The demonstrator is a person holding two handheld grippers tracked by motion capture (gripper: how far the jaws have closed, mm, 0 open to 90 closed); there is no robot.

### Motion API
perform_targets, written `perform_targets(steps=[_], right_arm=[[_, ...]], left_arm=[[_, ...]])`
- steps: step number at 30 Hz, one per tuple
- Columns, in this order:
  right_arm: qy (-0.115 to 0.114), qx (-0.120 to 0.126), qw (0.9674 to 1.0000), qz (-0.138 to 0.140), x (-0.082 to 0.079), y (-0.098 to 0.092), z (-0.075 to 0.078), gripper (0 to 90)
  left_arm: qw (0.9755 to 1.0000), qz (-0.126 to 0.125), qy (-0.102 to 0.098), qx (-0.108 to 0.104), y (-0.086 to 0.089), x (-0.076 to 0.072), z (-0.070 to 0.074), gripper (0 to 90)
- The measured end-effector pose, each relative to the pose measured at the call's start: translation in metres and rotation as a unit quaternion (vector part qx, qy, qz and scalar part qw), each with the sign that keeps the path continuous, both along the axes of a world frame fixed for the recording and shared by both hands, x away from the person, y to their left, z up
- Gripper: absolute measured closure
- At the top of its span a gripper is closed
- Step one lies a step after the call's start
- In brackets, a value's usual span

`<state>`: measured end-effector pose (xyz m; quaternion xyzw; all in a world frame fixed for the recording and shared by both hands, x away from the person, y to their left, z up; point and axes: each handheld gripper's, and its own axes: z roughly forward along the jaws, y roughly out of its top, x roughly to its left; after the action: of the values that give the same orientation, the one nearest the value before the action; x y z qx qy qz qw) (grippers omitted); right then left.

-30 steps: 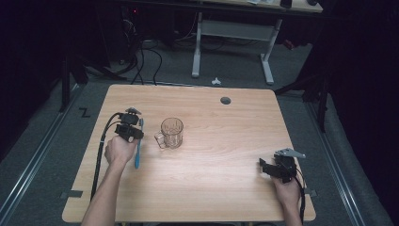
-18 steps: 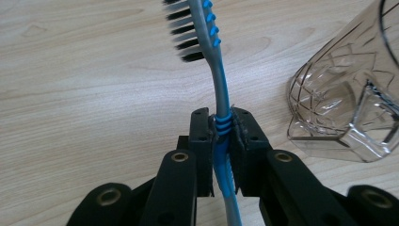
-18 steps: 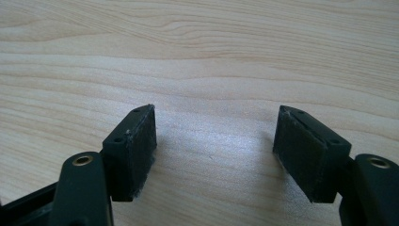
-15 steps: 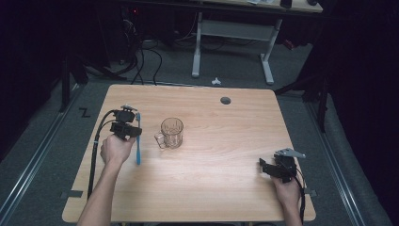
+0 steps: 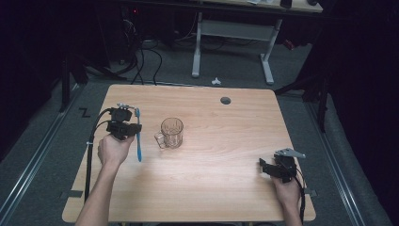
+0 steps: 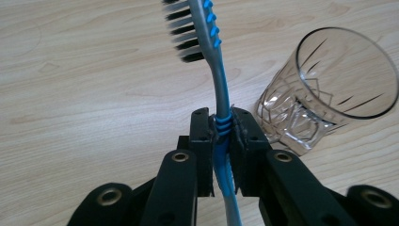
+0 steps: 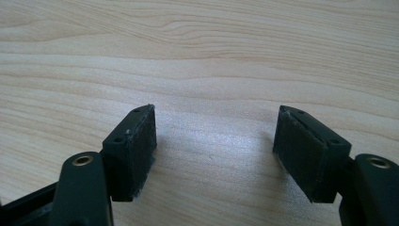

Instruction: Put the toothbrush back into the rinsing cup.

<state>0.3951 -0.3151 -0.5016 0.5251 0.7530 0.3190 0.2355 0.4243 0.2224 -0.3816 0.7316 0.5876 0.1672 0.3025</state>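
Toward the left of the pale wooden table (image 5: 216, 188), the black left gripper (image 5: 126, 126) pinched a blue and grey plastic toothbrush (image 5: 139, 136) by its ribbed blue grip, both pads (image 6: 203, 136) pressed tight against the handle. The black and white bristles (image 6: 183, 33) pointed away from the person. Just to the right of the toothbrush, apart from it, a clear faceted glass mug (image 5: 171, 133) with a handle stood upright on the table. At the near right edge, the black right gripper (image 5: 270, 168) lay low over bare wood, its jaws spread wide with nothing between them.
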Motion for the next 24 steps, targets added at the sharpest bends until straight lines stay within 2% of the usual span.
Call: perform_targets(steps=[13, 24], right_arm=[[0.000, 0.000, 1.0000, 0.000, 0.000, 0.000, 0.000, 30.6], [0.000, 0.000, 1.0000, 0.000, 0.000, 0.000, 0.000, 30.6]], left_arm=[[0.9993, -0.015, -0.028, -0.022, -0.002, -0.009, 0.009, 80.3], [0.9975, -0.027, -0.059, -0.029, -0.010, -0.015, 0.023, 80.3]])
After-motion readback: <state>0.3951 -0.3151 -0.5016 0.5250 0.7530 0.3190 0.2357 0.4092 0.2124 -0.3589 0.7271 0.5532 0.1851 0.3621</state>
